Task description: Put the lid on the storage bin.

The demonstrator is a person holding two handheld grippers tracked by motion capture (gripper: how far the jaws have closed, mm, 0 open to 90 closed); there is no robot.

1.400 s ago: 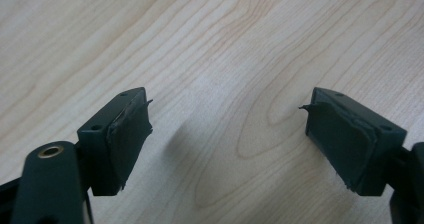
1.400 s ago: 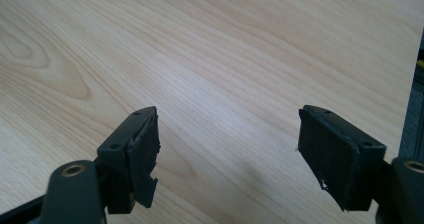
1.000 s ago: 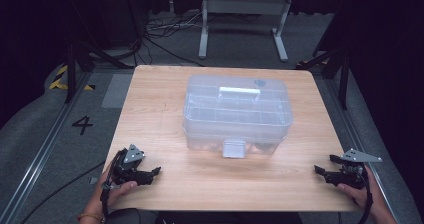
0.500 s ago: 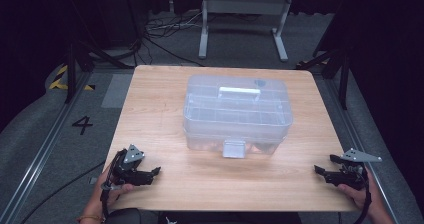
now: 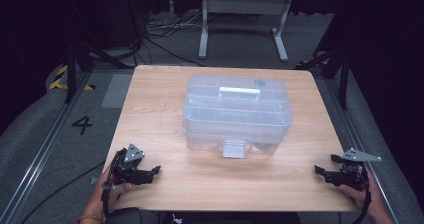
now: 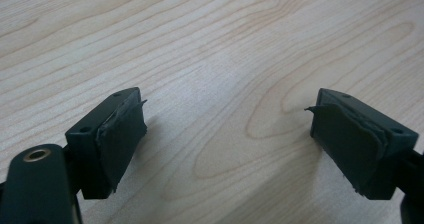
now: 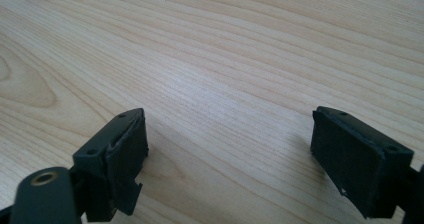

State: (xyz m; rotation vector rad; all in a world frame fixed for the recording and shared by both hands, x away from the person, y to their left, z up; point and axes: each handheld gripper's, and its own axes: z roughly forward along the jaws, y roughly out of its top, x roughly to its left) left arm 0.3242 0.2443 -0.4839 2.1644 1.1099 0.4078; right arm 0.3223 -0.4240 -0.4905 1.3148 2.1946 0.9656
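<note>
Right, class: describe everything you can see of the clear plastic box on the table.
The clear plastic storage box stands upright near the middle of the wooden table, a little toward the far edge. It looks like translucent, frosted plastic, with rounded corners and a lid that is shut. A white carry handle lies flat along the lid's top, and a pale latch hangs at the middle of the front wall, facing the person. Faint dividers show through the lid. Nothing but the table touches it.
</note>
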